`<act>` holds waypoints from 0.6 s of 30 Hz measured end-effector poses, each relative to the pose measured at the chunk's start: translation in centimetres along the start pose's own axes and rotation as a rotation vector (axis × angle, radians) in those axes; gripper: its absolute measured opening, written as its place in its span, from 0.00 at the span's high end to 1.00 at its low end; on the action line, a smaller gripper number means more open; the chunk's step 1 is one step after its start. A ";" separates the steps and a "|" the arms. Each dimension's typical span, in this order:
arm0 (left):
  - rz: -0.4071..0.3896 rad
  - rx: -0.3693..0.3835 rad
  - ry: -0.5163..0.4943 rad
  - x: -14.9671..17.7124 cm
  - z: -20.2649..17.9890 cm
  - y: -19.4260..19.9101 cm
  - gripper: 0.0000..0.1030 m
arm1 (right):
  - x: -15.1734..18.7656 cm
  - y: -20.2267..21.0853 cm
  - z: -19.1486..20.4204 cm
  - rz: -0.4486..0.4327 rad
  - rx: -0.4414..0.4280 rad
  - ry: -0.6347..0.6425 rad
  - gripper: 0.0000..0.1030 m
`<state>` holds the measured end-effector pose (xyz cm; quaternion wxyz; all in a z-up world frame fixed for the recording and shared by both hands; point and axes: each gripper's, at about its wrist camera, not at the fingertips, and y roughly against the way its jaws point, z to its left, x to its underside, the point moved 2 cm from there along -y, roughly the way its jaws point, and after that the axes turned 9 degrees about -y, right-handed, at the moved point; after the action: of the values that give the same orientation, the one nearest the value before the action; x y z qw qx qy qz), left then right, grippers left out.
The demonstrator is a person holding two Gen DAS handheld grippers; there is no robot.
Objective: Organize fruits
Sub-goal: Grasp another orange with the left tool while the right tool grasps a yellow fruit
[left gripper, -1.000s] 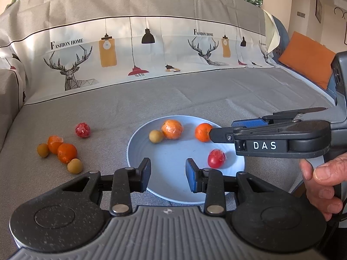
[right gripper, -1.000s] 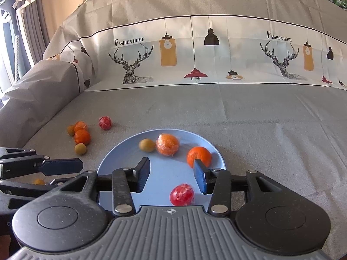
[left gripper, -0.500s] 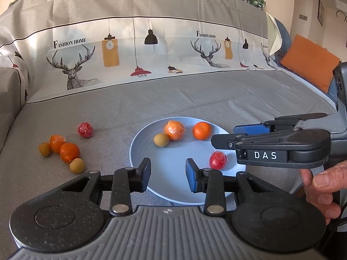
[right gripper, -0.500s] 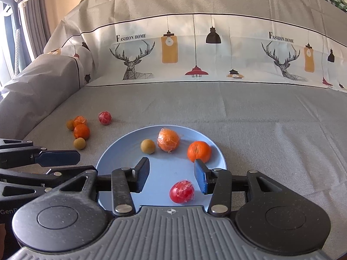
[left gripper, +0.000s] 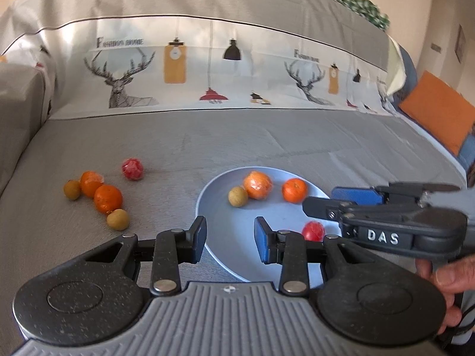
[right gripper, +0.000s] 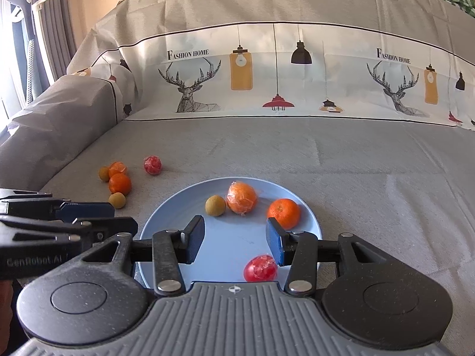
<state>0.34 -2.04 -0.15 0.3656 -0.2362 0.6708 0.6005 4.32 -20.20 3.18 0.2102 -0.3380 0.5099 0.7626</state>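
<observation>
Landmark: blue plate, lying on a grey sofa cover.
On the plate, far side: a small tan fruit, a film-wrapped orange touching it, and a bare orange a little apart from the wrapped one.
On the plate, near rim: a red wrapped fruit.
Off the plate, on the cover beyond its left edge: a cluster of two oranges and two tan fruits, with a second red wrapped fruit just behind the cluster.
Left gripper: above the plate's near-left rim; jaws apart, nothing between them.
Right gripper: above the plate's near half; jaws apart and empty, the red wrapped fruit just below its right finger.
Hand: on the right gripper's handle, right of the plate.
Behind the plate: a printed backrest cover with deer and lamps.
</observation>
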 end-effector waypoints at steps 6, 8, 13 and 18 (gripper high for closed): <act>-0.017 -0.031 0.131 -0.8 2.8 0.8 0.62 | 0.0 -0.6 0.4 0.005 -0.007 0.005 0.54; -0.015 -0.051 0.200 -1.3 4.7 1.2 0.62 | 0.0 -0.8 0.6 0.005 -0.006 0.004 0.54; 0.084 -0.079 0.380 -3.0 10.7 -0.2 0.59 | -0.3 -1.3 2.3 -0.019 -0.036 0.016 0.66; 0.176 -0.085 0.445 -3.9 14.5 -3.8 0.40 | -0.2 -2.0 4.6 -0.006 -0.077 0.047 0.67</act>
<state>8.62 11.02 0.35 0.1447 -0.3184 0.7270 0.5909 4.38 -15.22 3.24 0.1874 -0.3652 0.4839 0.7729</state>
